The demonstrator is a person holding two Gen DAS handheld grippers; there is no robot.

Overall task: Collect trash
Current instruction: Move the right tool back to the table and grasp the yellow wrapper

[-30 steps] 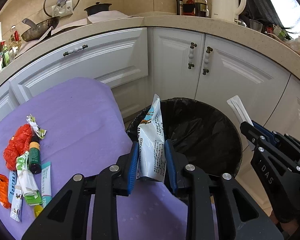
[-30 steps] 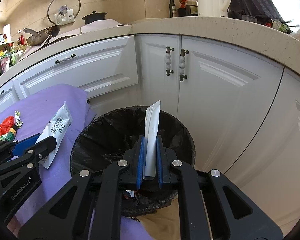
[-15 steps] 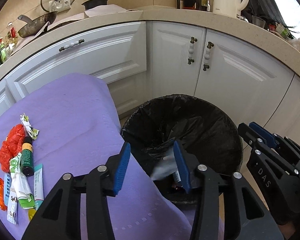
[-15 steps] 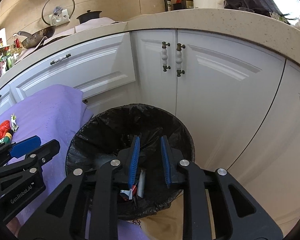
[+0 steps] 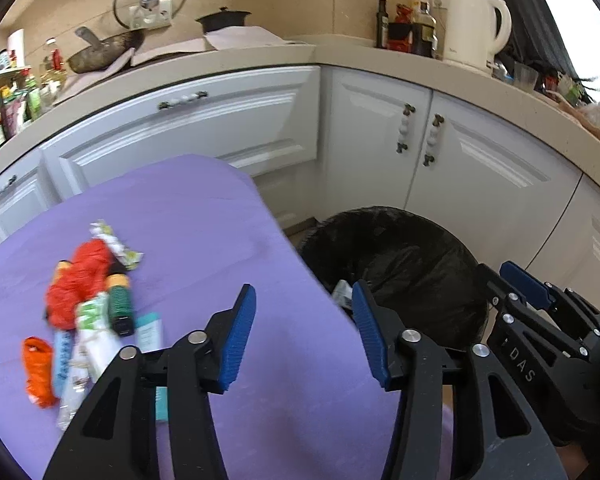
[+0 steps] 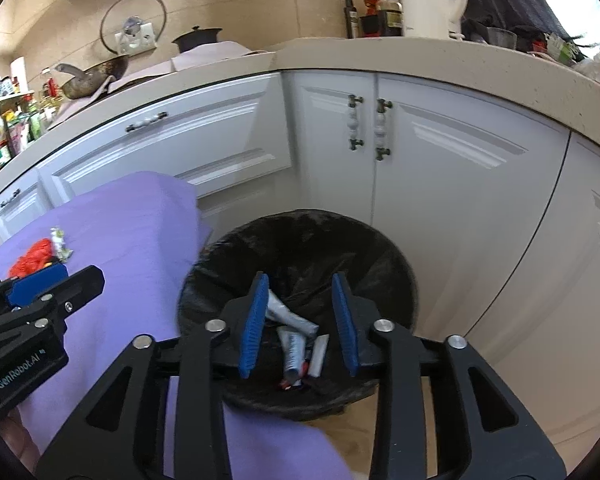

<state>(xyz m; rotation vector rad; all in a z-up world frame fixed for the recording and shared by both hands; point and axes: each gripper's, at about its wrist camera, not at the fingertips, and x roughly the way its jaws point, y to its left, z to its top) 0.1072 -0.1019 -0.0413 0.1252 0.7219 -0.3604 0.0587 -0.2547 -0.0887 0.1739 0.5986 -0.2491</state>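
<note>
A black-lined trash bin (image 6: 384, 256) stands on the floor beside the purple-covered table (image 5: 204, 216). Dropped wrappers (image 6: 296, 340) lie at its bottom. My right gripper (image 6: 300, 316) hovers over the bin, jaws opening, nothing between them. My left gripper (image 5: 304, 332) hangs above the table's edge next to the bin (image 5: 412, 264), jaws opening and empty. A heap of trash (image 5: 88, 312) lies on the cloth to its left: a red crumpled wrapper (image 5: 80, 280), a green tube (image 5: 120, 304), an orange wrapper (image 5: 38, 368), white packets. The right gripper (image 5: 512, 288) shows at the right edge of the left wrist view.
White cabinet doors (image 6: 440, 184) curve behind the bin under a beige counter (image 5: 420, 68) with a kettle (image 5: 472, 28), bottles and a pan (image 5: 100, 52). Wooden floor (image 6: 352, 432) shows beside the bin.
Both grippers let go: the white printed packet left the left jaws and the white wrapper left the right jaws, both dropping into the bin. The left gripper swung left toward the table.
</note>
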